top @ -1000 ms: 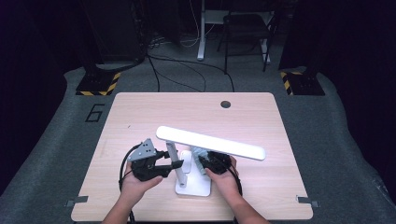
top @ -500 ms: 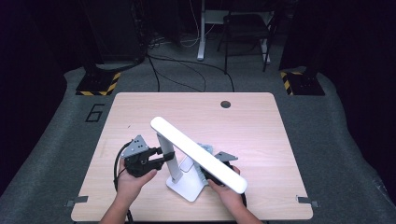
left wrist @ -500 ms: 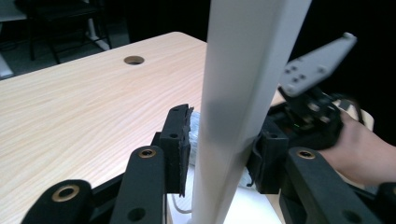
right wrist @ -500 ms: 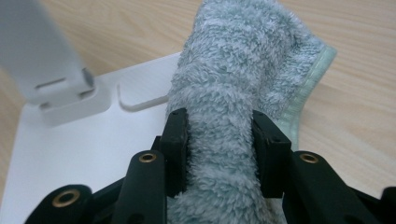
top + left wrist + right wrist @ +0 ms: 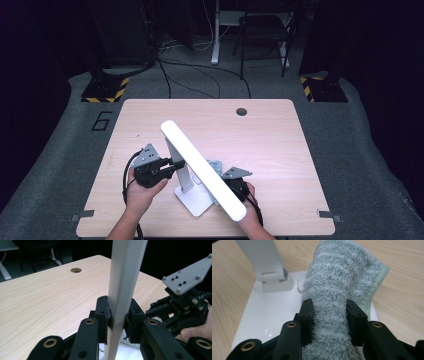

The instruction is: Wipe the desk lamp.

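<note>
Both tongs are gripping: left tongs point(image 5: 117, 320) clamping the lamp post point(image 5: 125, 285) mid-frame, right tongs point(image 5: 329, 315) squeezing a cloth point(image 5: 342, 272) over the lamp base point(image 5: 274, 312).

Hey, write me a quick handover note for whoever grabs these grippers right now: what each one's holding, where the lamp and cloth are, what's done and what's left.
Left gripper: jaws have just closed, now clamped on the lamp's upright arm, steadying it.
Right gripper: shut on the folded grey-green cloth, which lies on the lamp base.
Lamp stands near the table's front edge, its head slanting towards the right hand.
Done: lamp secured, cloth on the base.
Left: probably wiping the base; how much is already wiped can't be told.
</note>
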The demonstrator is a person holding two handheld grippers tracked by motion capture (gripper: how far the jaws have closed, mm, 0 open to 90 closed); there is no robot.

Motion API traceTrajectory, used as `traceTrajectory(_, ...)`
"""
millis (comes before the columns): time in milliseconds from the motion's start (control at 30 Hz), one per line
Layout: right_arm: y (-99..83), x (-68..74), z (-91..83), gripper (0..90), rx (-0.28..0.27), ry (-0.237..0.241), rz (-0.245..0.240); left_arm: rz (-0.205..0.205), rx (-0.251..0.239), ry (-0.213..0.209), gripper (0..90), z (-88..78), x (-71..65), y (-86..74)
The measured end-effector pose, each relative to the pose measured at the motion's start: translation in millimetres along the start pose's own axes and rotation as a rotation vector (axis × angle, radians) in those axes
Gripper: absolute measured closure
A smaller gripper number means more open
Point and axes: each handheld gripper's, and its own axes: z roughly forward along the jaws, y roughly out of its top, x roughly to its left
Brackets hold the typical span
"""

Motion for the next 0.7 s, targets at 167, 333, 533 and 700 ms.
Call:
traceTrajectory(167, 15.5, 0.8, 3.9, 62.6, -0.037, -0.010, 0.006, -0.007, -0.006, -0.001, 75.4, 0.1, -0.1, -0.7)
traceTrajectory(333, 30.1, 9.3, 16.8, 62.3, -0.044, 0.000, -0.036, -0.005, -0.007, -0.001, 75.4, -0.1, -0.3, -1.1)
traceTrajectory(533, 32.7, 25.3, 43.7, 61.8, 0.002, 0.014, -0.094, -0.004, -0.009, -0.010, 75.1, -0.4, -1.2, -1.5)
traceTrajectory(700, 33.8, 17.7, 47.2, 62.7, 0.000, 0.008, -0.109, -0.008, -0.009, -0.013, 75.1, -1.2, -0.7, -2.0)
